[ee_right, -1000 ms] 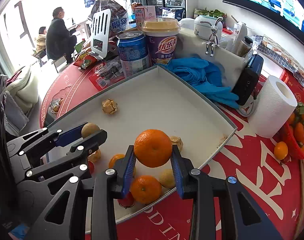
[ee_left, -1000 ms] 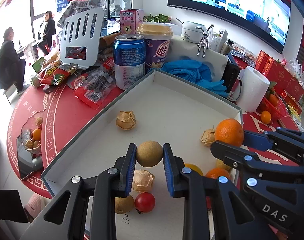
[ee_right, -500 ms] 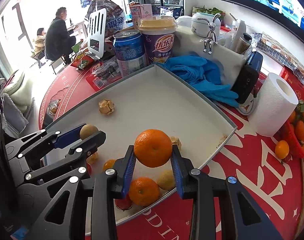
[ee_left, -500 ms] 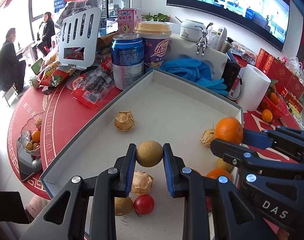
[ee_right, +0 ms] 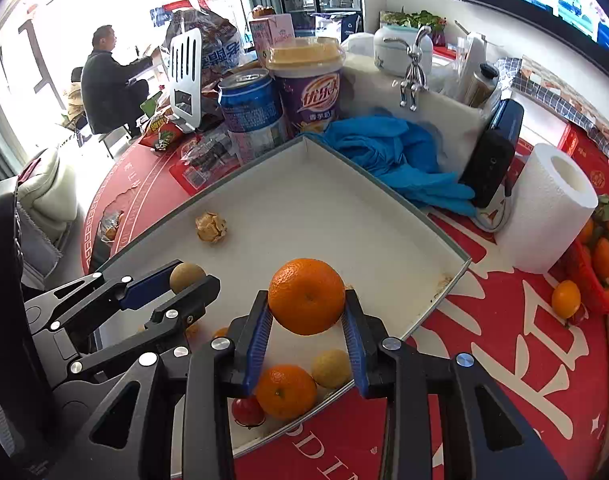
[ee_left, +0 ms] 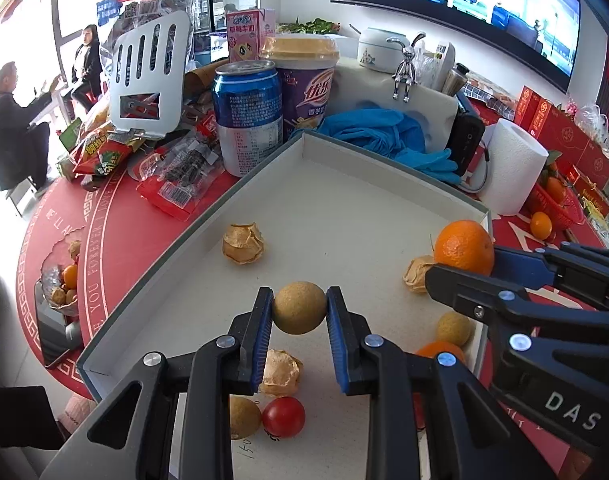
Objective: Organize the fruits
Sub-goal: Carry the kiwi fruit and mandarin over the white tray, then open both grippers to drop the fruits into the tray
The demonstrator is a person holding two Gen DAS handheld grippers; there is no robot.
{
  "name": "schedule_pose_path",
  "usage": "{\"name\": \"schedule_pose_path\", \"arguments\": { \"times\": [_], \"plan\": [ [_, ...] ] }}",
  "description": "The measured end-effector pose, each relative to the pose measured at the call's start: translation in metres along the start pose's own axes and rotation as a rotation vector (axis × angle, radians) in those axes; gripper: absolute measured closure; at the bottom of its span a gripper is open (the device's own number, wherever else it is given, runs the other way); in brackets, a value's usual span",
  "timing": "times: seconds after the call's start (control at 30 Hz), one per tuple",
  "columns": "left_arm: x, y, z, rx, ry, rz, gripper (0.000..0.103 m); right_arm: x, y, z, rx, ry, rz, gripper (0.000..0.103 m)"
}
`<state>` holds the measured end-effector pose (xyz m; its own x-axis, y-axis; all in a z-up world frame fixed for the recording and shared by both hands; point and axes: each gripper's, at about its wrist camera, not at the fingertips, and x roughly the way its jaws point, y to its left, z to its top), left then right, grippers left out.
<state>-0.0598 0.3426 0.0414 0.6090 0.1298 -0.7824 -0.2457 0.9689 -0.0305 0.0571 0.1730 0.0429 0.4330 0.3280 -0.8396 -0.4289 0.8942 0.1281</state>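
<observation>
Little has shifted since 1.0 s ago. Left gripper [ee_left: 299,309] stays clamped on the longan [ee_left: 299,307]; right gripper [ee_right: 306,311] on the orange [ee_right: 306,296], above the tray [ee_left: 384,168].

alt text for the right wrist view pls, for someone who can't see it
The right tool grips an orange above a shallow white tray on a cluttered red table. At left, the left tool holds a small brown fruit; more fruit lies in the tray below.
</observation>
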Motion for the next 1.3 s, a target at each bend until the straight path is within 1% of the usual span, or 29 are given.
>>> {"name": "schedule_pose_path", "arguments": {
  "times": [0.47,0.77,0.8,0.83,0.87,0.9,0.93,0.97,1.0,1.03,1.1,1.13,1.17,1.2,1.23,1.3],
  "plan": [
    [0.008,0.000,-0.001,-0.005,0.022,0.002,0.074,0.013,-0.004,0.002,0.012,0.028,-0.005,0.067],
    [0.010,-0.004,-0.002,0.011,0.034,-0.004,0.073,0.018,-0.004,0.003,0.014,0.043,0.000,0.067],
    [0.009,-0.006,-0.003,0.015,0.032,-0.001,0.071,0.019,-0.004,0.003,0.014,0.049,0.003,0.066],
    [0.008,-0.006,-0.003,0.019,0.028,0.003,0.057,0.020,-0.004,0.002,0.011,0.060,0.009,0.065],
    [0.007,-0.007,-0.003,0.020,0.022,0.003,0.033,0.021,-0.003,0.003,0.008,0.066,0.013,0.060],
    [0.005,-0.007,-0.003,0.019,0.013,0.006,0.024,0.021,-0.002,0.003,0.007,0.062,0.012,0.042],
    [0.003,-0.006,-0.004,0.016,0.004,0.021,0.021,0.019,-0.002,0.004,0.006,0.051,0.008,0.026],
    [0.000,-0.005,-0.004,0.016,-0.003,0.019,0.021,0.015,-0.002,0.005,0.005,0.031,-0.009,0.021],
    [-0.001,-0.005,-0.003,0.019,0.004,0.007,0.020,0.011,-0.002,0.006,0.003,0.020,-0.011,0.017],
    [-0.001,-0.004,-0.003,0.015,0.014,0.001,0.018,0.008,-0.002,0.008,0.004,0.023,-0.003,0.017],
    [-0.004,-0.003,-0.003,0.014,0.011,0.007,0.011,0.006,-0.004,0.010,0.014,0.036,0.008,0.017],
    [-0.006,-0.003,-0.003,0.016,0.006,0.019,0.002,0.004,-0.004,0.011,0.017,0.039,0.009,0.017],
    [-0.008,-0.003,-0.004,0.015,0.004,0.023,0.000,0.001,-0.004,0.012,0.014,0.037,0.004,0.017],
    [-0.010,-0.003,-0.004,0.015,0.005,0.021,0.000,-0.001,-0.003,0.011,0.009,0.035,-0.007,0.014],
    [-0.011,-0.004,-0.004,0.018,0.006,0.014,0.000,-0.003,-0.003,0.011,0.005,0.036,-0.022,0.000],
    [-0.014,-0.005,-0.004,0.024,0.001,0.004,0.000,-0.006,-0.002,0.010,-0.007,0.038,-0.033,0.000]
  ]
}}
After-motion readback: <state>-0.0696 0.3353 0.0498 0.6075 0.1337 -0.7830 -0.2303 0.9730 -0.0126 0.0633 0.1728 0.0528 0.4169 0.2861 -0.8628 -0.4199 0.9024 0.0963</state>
